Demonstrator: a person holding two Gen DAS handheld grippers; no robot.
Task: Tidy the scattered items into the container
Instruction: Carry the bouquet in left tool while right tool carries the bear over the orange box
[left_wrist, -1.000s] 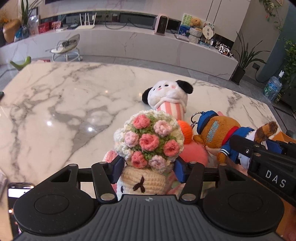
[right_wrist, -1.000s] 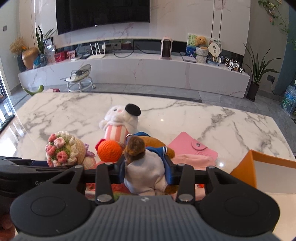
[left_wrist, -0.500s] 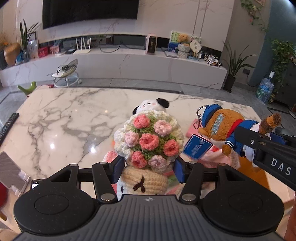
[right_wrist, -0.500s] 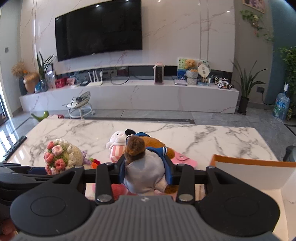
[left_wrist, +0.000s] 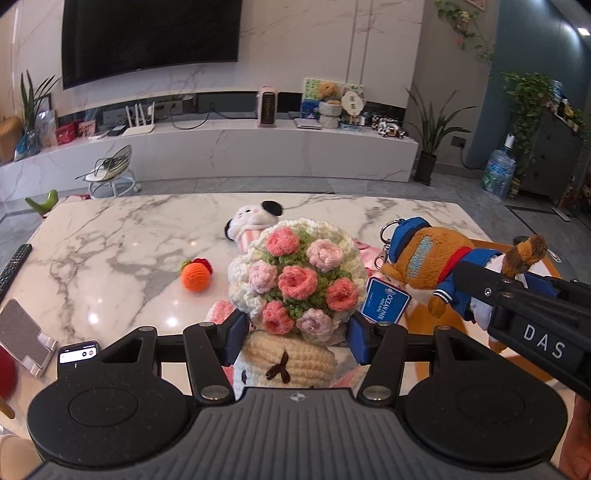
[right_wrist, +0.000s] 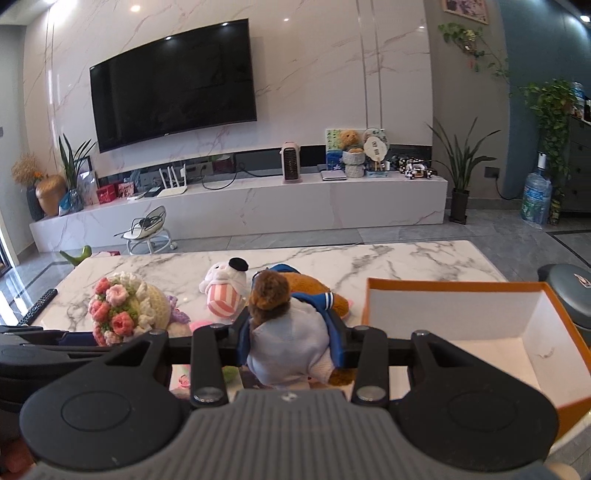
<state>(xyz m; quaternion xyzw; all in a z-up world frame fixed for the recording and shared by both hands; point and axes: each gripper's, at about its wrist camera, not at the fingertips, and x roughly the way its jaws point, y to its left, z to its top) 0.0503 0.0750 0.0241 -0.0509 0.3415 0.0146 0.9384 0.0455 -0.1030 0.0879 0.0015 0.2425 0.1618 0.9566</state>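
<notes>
Two toys are held above the marble table (left_wrist: 110, 251): the crochet flower bouquet (left_wrist: 295, 284) clamped between the left gripper (left_wrist: 295, 332)'s blue pads and the brown plush (right_wrist: 291, 332) pinched in the right gripper (right_wrist: 291, 339), just beside the orange-rimmed box (right_wrist: 535, 332), with a panda plush (left_wrist: 255, 218) and an orange crochet ball (left_wrist: 195, 275) lying behind.

Pink-rose bouquet (left_wrist: 295, 280), orange-rimmed box (right_wrist: 454, 286), marble table (left_wrist: 110, 240)

Both grippers' jaws clamped, tilted downward, side by side.
</notes>
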